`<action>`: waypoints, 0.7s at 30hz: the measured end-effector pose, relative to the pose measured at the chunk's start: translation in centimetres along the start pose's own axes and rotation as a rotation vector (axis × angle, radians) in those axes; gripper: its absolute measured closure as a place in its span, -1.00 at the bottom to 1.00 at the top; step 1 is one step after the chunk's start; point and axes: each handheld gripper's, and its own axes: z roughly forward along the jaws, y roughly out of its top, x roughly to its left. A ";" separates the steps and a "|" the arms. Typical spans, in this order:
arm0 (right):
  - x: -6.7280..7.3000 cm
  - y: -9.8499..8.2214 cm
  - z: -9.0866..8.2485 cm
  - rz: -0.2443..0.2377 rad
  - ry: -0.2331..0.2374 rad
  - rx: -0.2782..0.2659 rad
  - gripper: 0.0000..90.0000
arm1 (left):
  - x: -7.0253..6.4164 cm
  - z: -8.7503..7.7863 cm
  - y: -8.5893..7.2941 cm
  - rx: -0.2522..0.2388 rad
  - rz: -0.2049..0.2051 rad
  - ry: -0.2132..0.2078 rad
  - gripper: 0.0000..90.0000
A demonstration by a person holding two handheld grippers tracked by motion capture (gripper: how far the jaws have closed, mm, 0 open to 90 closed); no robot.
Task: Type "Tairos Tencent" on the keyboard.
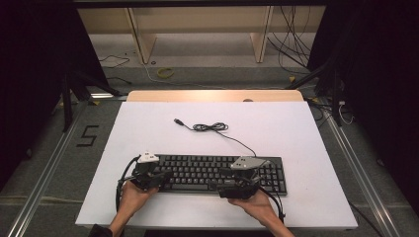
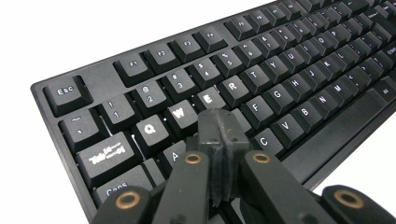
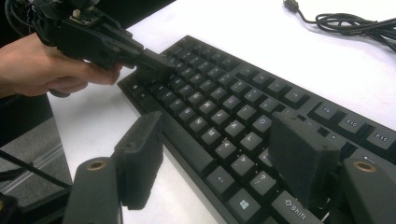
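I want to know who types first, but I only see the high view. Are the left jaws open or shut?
Observer: Shut. The left gripper has its jaws pressed together, with the tips over the keyboard just right of the A key.
Operator: And the right one?
Observer: The right gripper is open, its jaws wide apart above the keys near the Shift key.

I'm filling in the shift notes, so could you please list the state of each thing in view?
Keyboard: flat on the table, unplugged.
Keyboard cable: loosely bunched behind the keyboard, plug lying free.
Left gripper: fingers shut, tip over the keys near S and D.
Right gripper: fingers open, above the keyboard's right half, holding nothing.
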 end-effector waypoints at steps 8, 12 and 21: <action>0.0 0.0 0.0 0.001 -0.001 -0.001 -0.20 | -0.2 -0.9 0.2 -0.048 -0.008 -0.033 0.78; 0.0 0.0 0.0 -0.002 -0.002 -0.001 -0.20 | -0.3 -1.3 0.3 -0.068 -0.010 -0.052 0.55; 0.1 -0.2 0.3 -0.002 -0.006 0.003 -0.20 | -0.4 -2.1 0.3 -0.136 -0.038 -0.069 0.03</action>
